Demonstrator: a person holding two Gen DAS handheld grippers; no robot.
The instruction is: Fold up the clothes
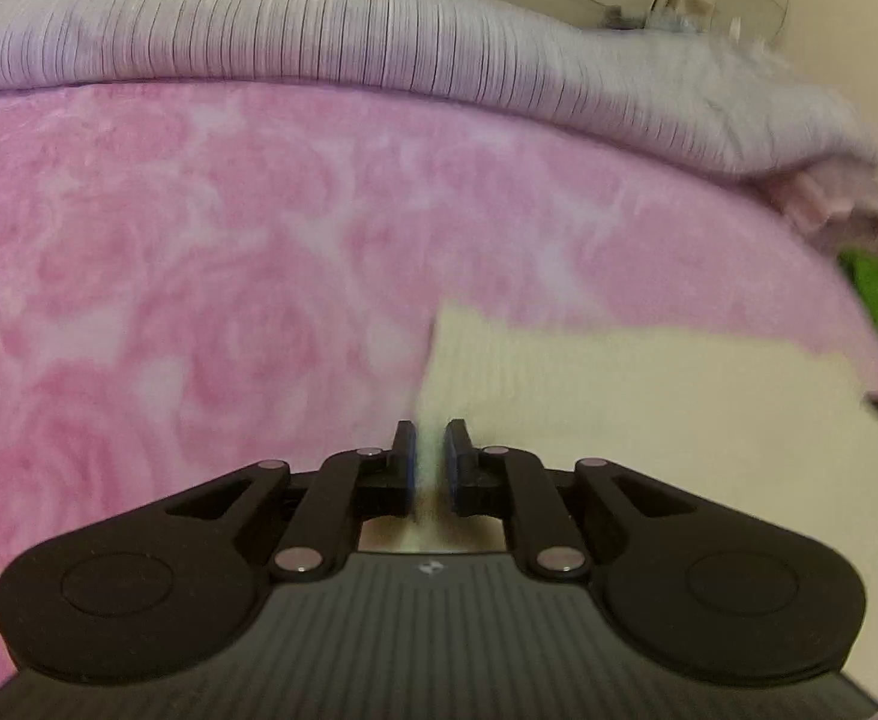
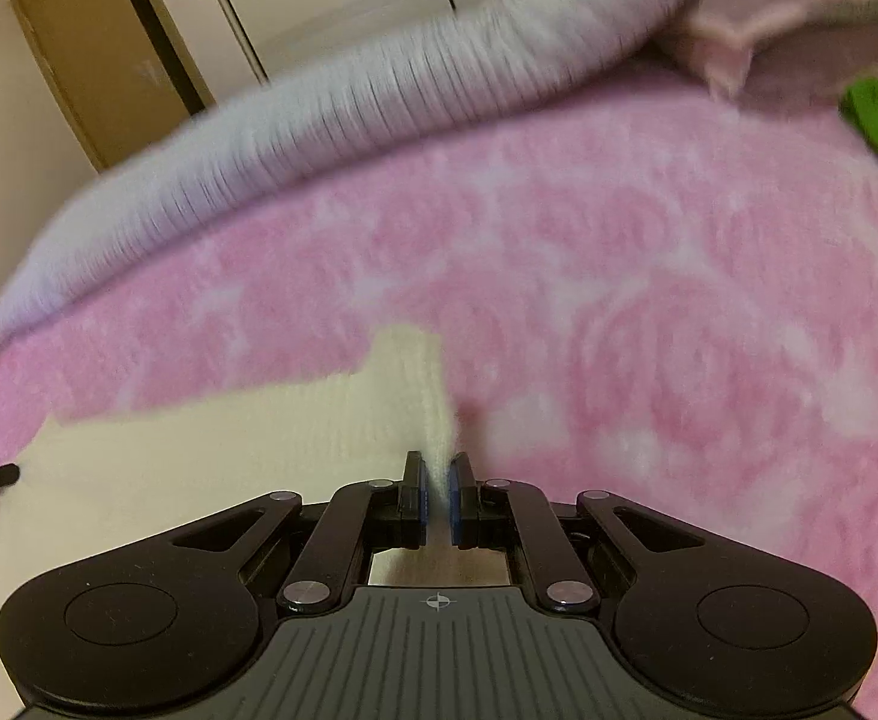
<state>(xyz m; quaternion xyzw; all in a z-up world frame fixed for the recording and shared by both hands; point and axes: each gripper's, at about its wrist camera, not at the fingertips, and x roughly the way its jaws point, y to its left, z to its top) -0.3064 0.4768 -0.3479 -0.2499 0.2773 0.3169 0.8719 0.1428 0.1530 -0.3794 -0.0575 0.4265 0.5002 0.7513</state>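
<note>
Pinching ribbed cream knit [image 1: 619, 396]: left claw [image 1: 430, 462], right claw [image 2: 437, 495]; fleecy pink blanket [image 1: 198, 270]

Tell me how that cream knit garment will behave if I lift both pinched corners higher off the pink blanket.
Probably floppy: the cream knit garment already drapes slack between the left gripper and right gripper. It looks thin, so likely light. The fuzzy pink blanket may drag on it somewhat, though blur hides the texture.

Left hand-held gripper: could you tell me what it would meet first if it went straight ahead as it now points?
The left hand-held gripper is already shut on the cream garment. Beyond that, probably the pink blanket, then the ribbed grey bedding; depth is unclear.
</note>
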